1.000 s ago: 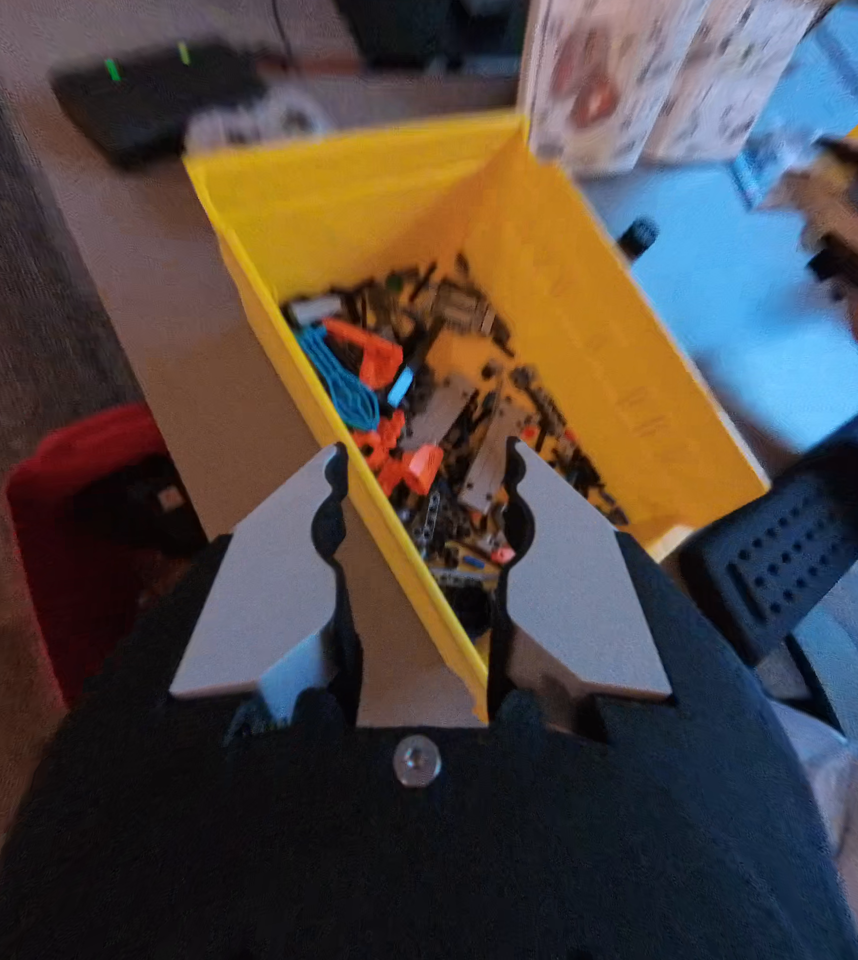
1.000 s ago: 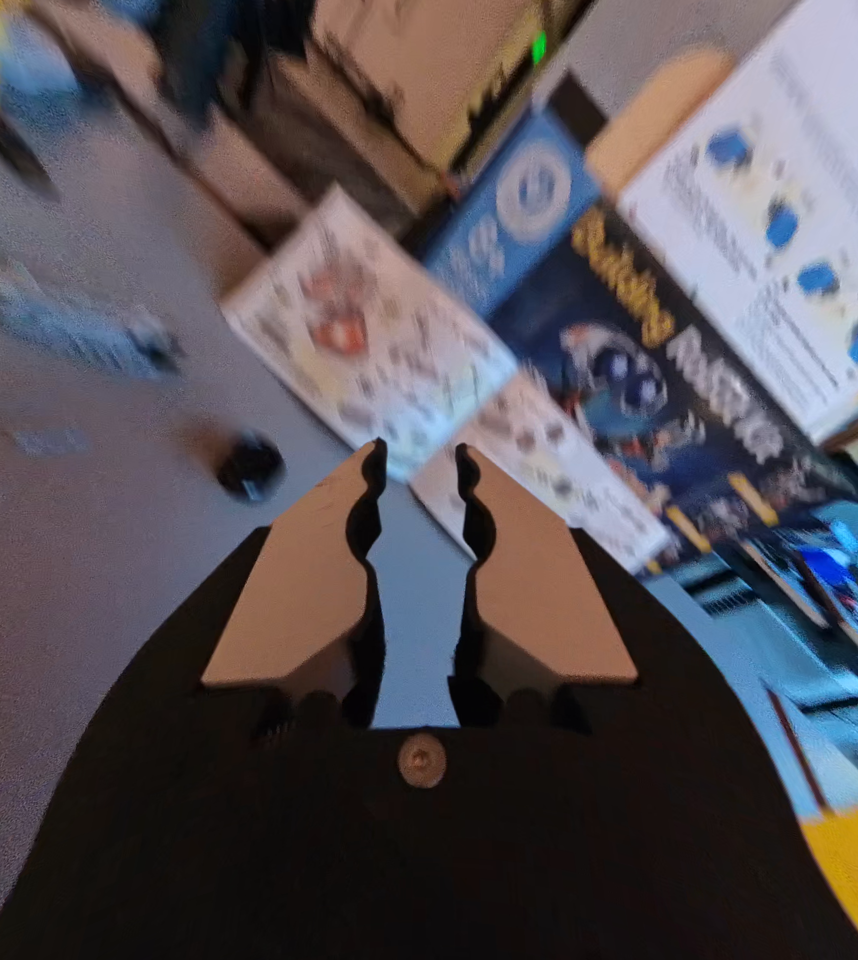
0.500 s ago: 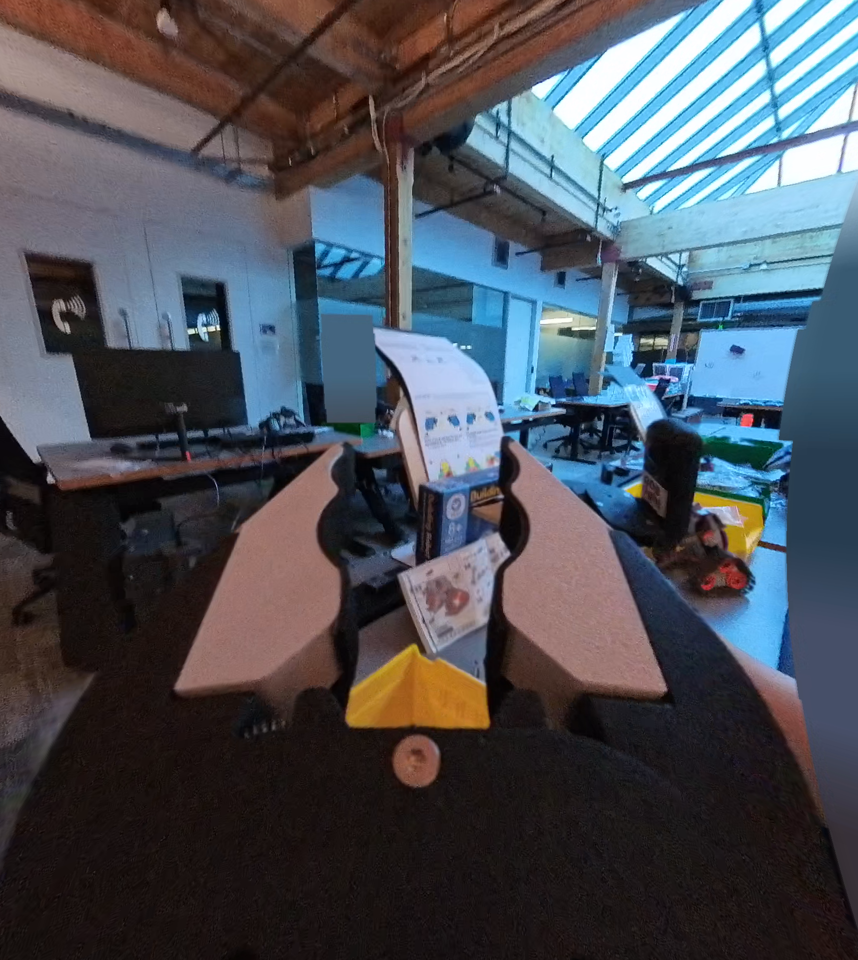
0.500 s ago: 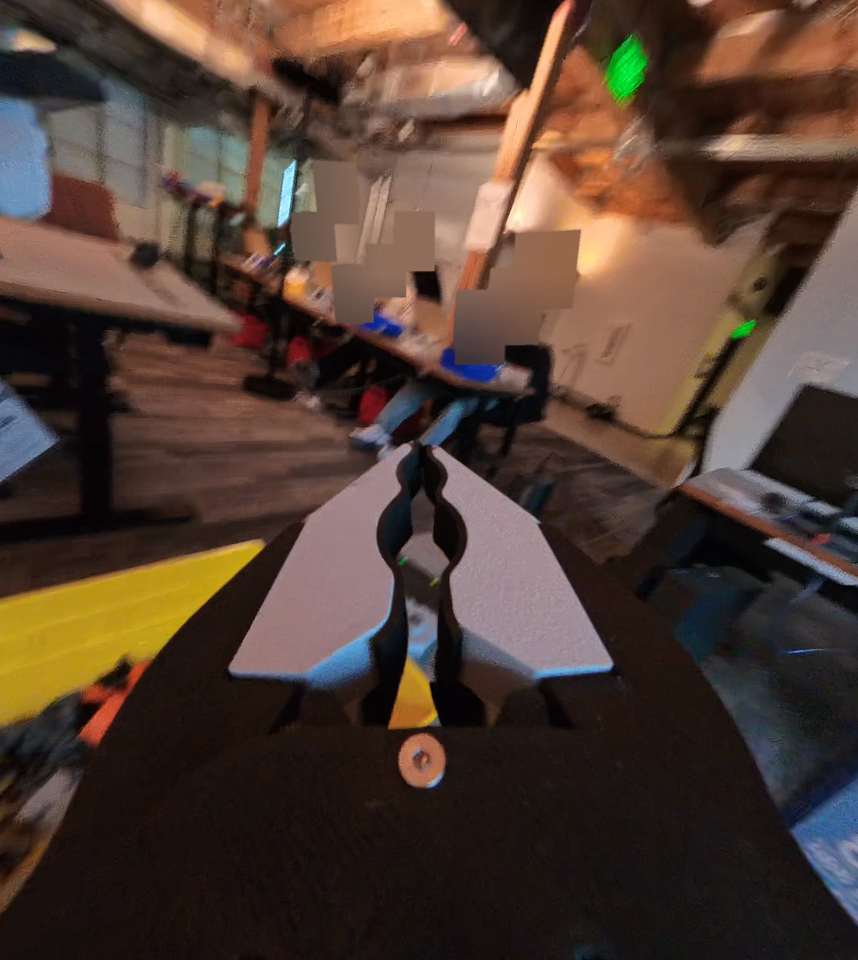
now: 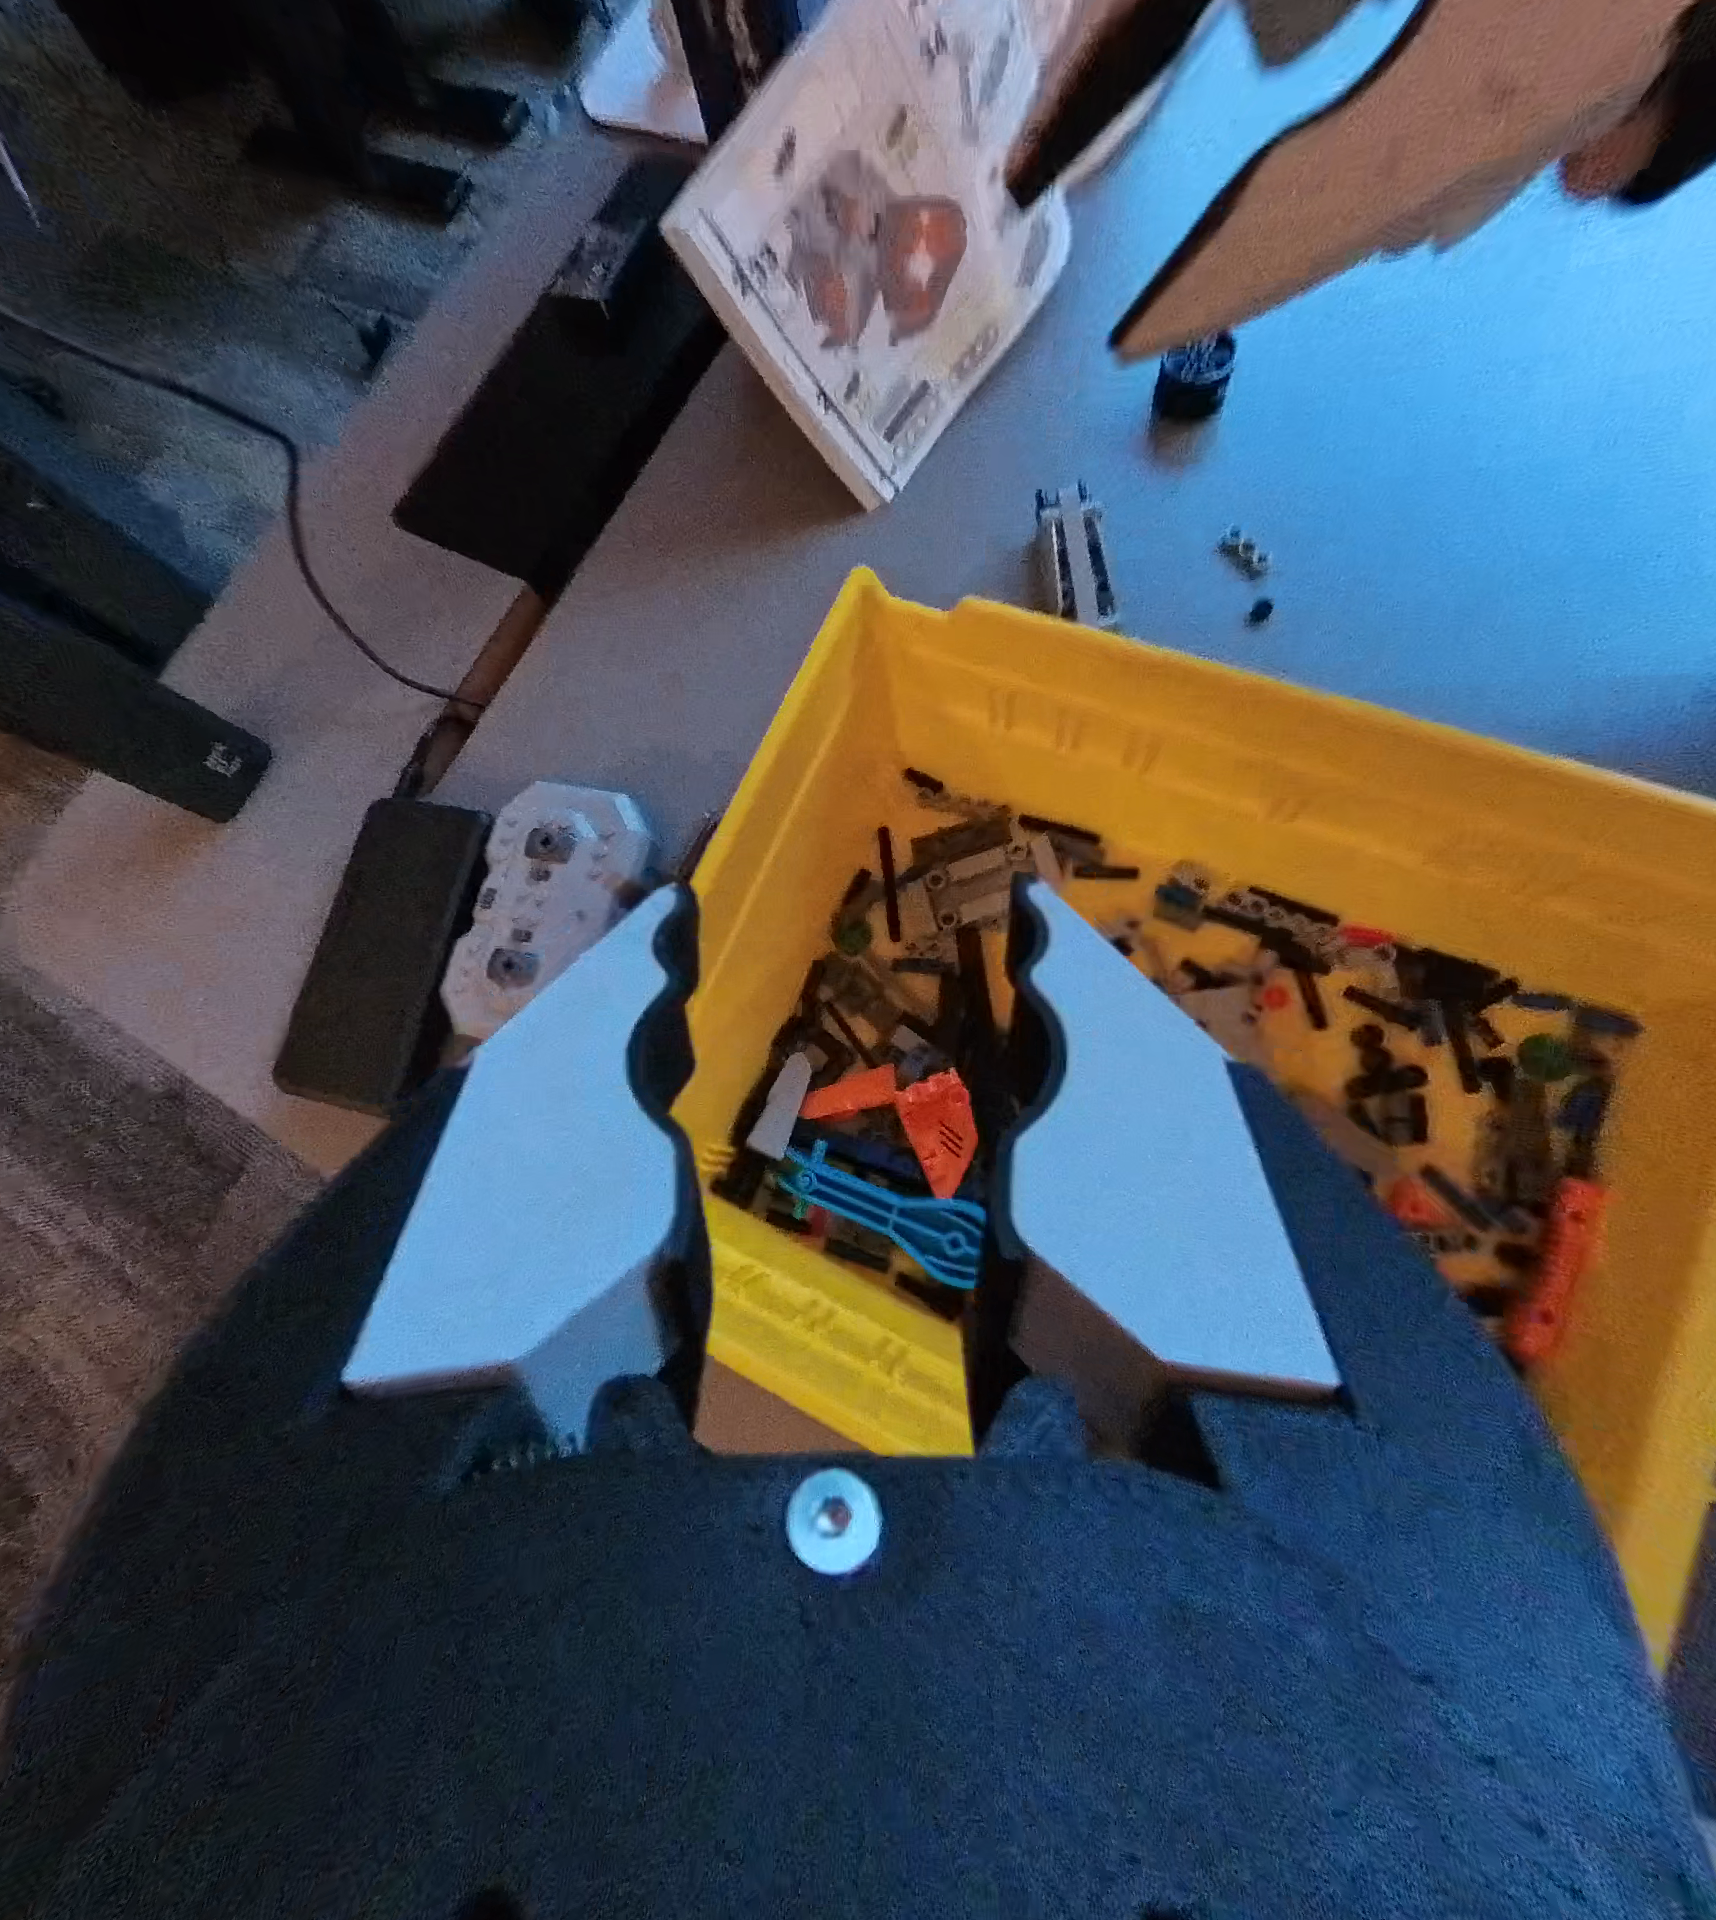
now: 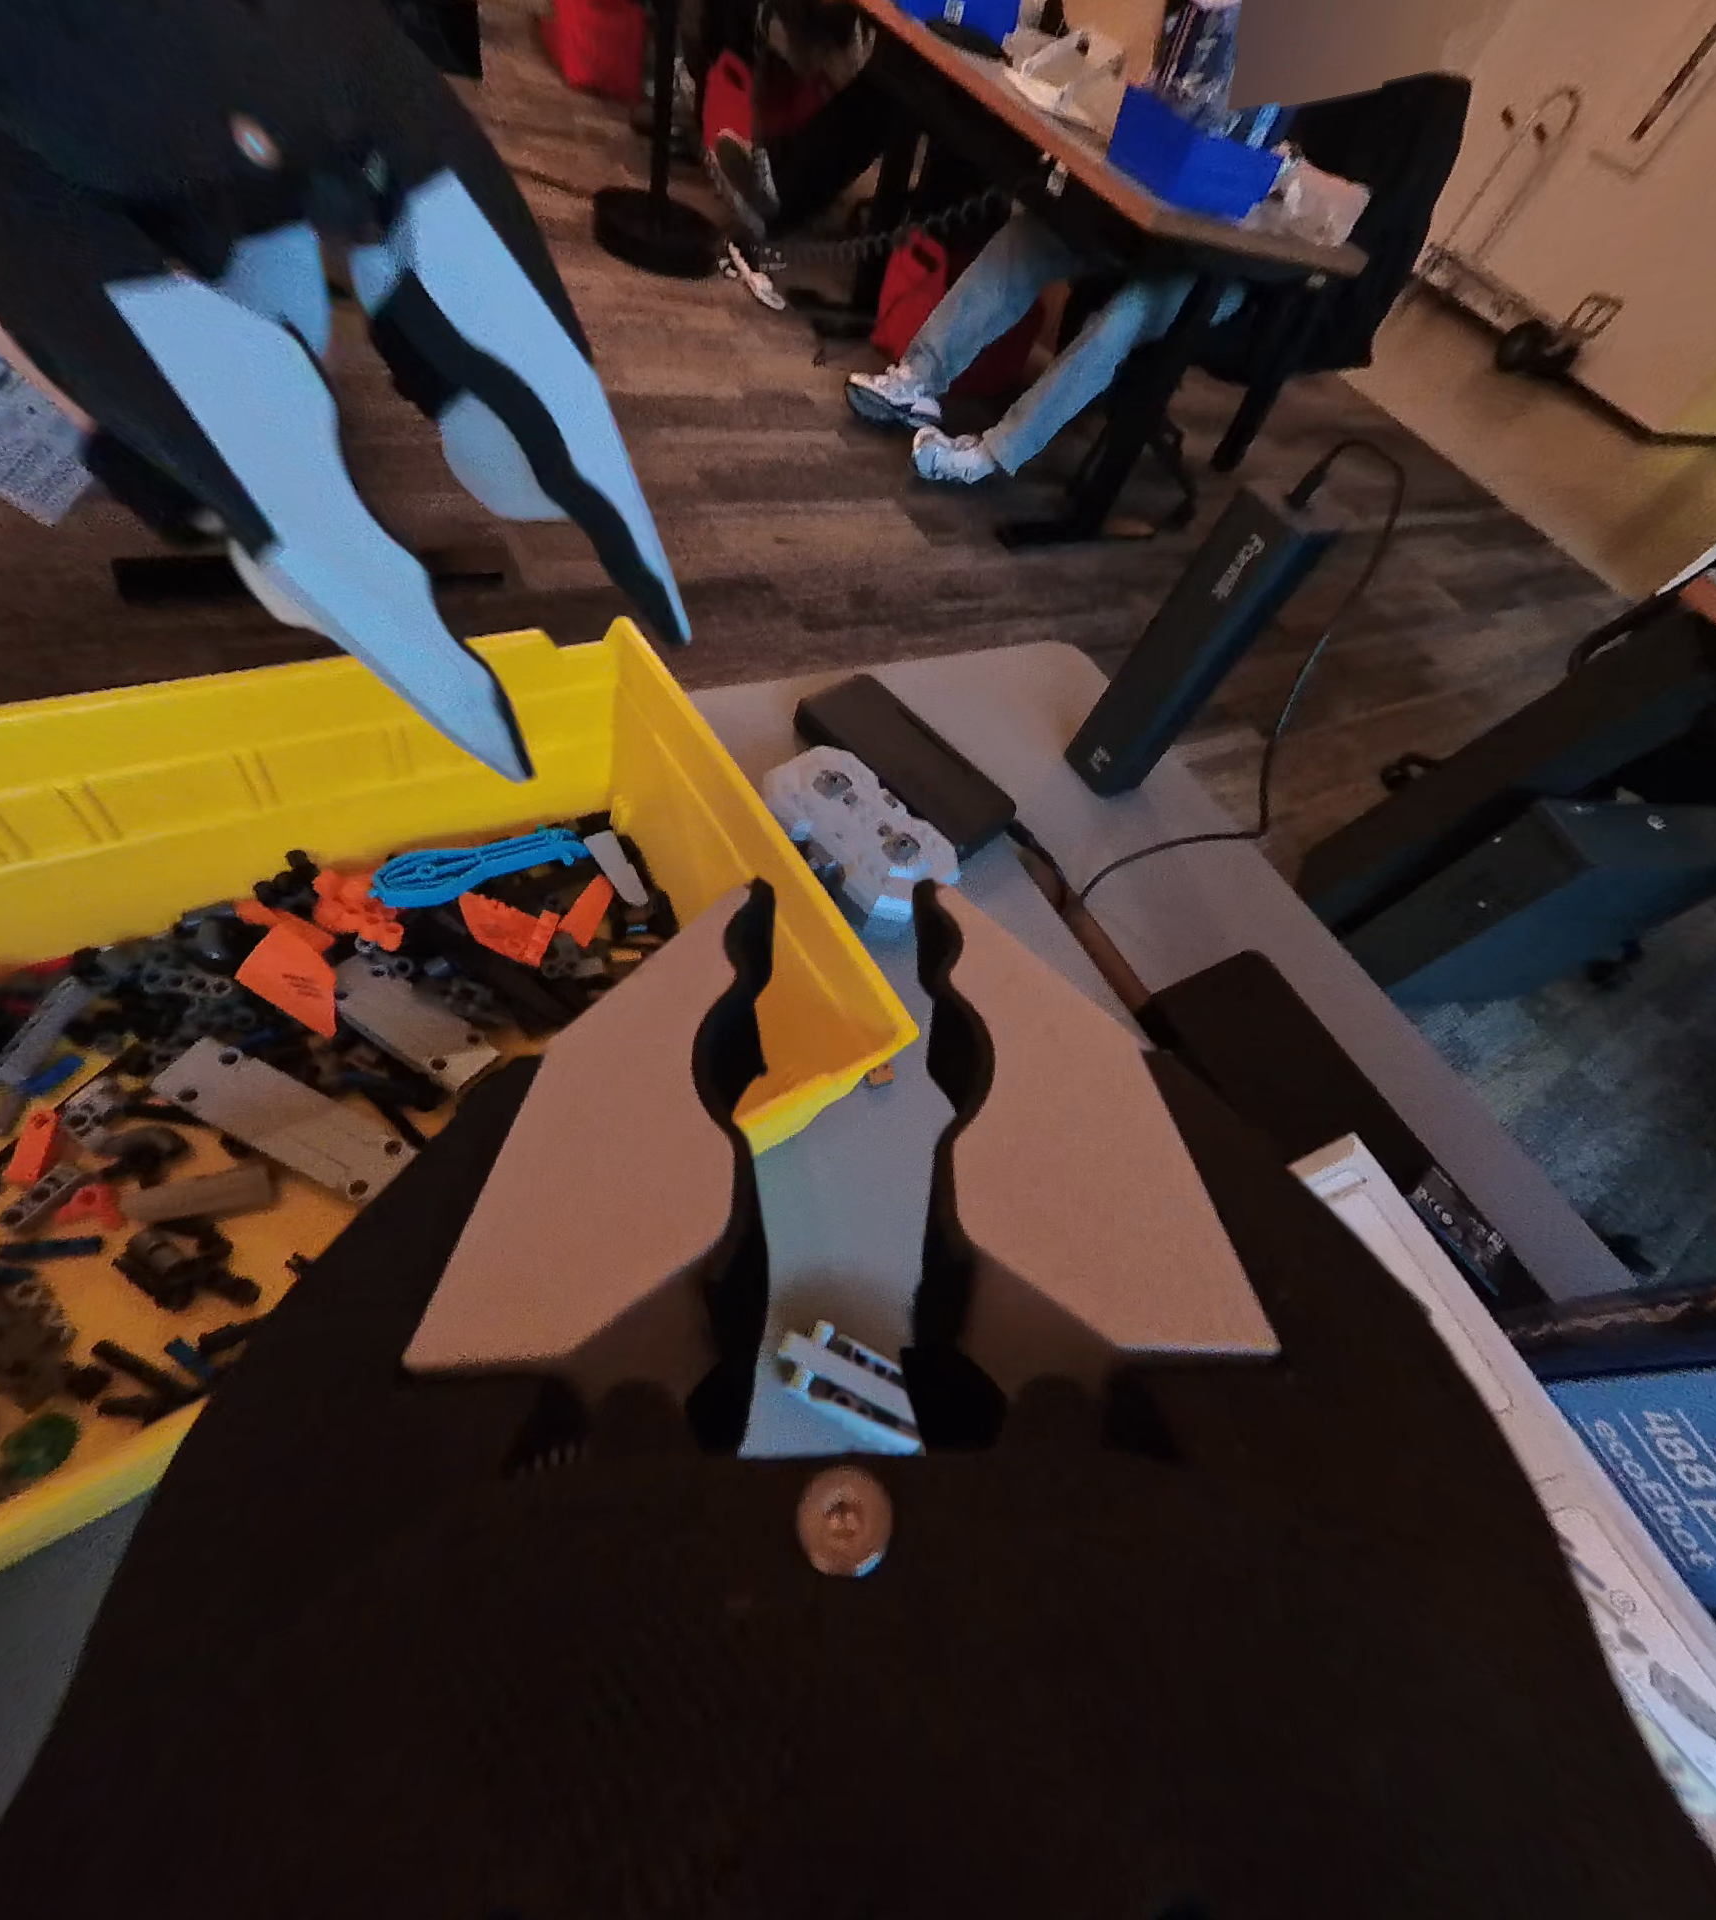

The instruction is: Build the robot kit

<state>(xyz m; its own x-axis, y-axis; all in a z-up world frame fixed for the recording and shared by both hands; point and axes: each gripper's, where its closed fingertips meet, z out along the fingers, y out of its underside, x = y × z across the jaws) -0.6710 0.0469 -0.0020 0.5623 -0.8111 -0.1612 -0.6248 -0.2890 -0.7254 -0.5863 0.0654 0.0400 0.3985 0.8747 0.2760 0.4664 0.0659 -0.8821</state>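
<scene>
The left gripper (image 5: 849, 925), jaws wide and empty, hangs over the yellow bin (image 5: 1249, 717) of loose building parts (image 5: 895, 1132). The right gripper (image 6: 843, 904), parted and empty, hovers beyond the bin's corner. Dropping carelessly, either could snag the wall.

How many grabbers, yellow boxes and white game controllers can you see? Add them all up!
Grippers: 2, the left gripper and the right gripper, both with jaws open
Bins: 1 yellow bin
Controllers: 1 white controller, on the table beside the bin
Total: 4
</scene>
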